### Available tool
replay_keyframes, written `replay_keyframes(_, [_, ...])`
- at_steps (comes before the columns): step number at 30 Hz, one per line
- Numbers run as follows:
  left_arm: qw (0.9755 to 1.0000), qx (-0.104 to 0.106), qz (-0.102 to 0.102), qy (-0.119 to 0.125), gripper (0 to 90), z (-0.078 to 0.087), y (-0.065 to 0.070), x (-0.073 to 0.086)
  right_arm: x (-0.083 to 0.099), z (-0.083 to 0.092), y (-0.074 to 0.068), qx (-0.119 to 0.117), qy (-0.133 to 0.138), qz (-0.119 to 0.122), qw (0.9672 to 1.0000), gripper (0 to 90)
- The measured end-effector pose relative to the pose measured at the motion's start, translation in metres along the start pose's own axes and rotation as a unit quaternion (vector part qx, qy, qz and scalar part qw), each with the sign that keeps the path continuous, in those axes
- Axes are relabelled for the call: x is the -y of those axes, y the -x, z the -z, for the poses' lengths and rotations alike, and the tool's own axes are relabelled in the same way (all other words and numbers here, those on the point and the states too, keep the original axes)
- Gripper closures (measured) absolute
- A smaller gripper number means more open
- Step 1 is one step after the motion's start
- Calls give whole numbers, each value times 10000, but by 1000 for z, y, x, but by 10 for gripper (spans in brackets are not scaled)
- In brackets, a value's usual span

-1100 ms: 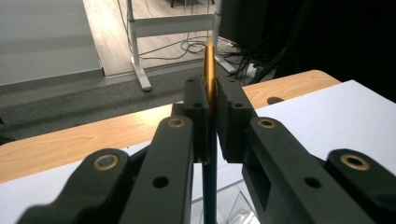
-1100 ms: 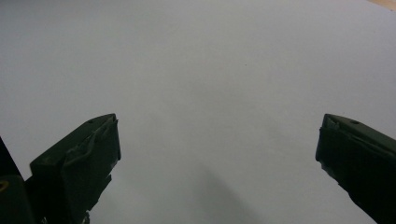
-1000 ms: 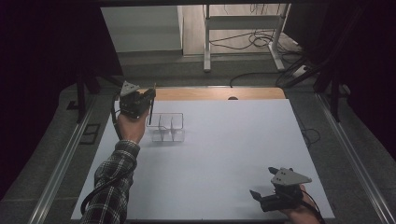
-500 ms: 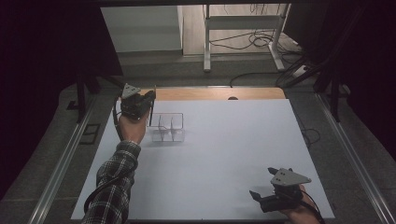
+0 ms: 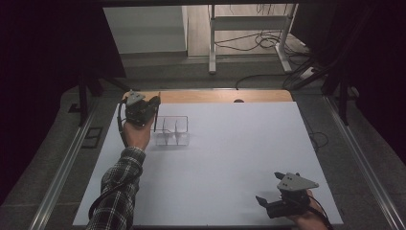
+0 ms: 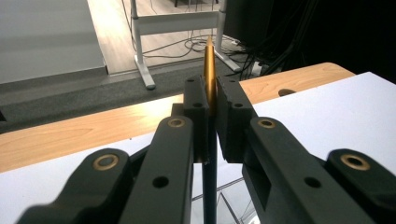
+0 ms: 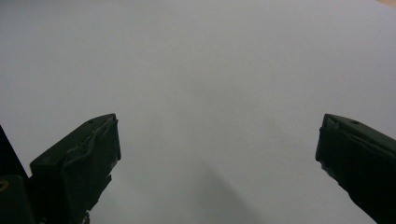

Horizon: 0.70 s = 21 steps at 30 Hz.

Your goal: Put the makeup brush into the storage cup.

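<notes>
My left gripper (image 5: 154,102) hovers over the table's far left, shut on a slim pen (image 5: 155,121). The pen hangs upright, with its lower end at the left edge of a clear divided box (image 5: 173,131); whether it touches the box I cannot tell. In the left gripper view, the jaws (image 6: 211,95) pinch the pen (image 6: 209,70), whose gold end sticks up above them and whose dark barrel runs down toward the clear box (image 6: 229,203). Near the front right edge, my right gripper (image 5: 269,205) rests low and open. In the right gripper view, its jaws (image 7: 217,156) stand wide apart over bare white tabletop.
The white table (image 5: 239,143) has a wooden strip (image 5: 215,96) along its far edge. Beyond it are a white desk frame (image 5: 249,24) and loose cables (image 5: 258,43) on the floor. Metal rails (image 5: 62,167) run along both sides of the table.
</notes>
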<state>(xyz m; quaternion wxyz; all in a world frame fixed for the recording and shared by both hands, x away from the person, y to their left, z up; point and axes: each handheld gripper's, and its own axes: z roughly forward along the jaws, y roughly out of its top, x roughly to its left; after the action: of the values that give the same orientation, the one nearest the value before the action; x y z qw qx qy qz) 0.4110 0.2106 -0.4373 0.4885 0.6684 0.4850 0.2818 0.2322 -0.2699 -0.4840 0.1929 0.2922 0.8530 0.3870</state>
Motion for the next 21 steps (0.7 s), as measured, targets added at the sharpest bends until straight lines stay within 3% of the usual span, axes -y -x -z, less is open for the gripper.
replay_keyframes(21, [9999, 40, 115, -103, 837, -3, -4, 21, 0, 0, 0, -18, -32, 23, 10000, 1])
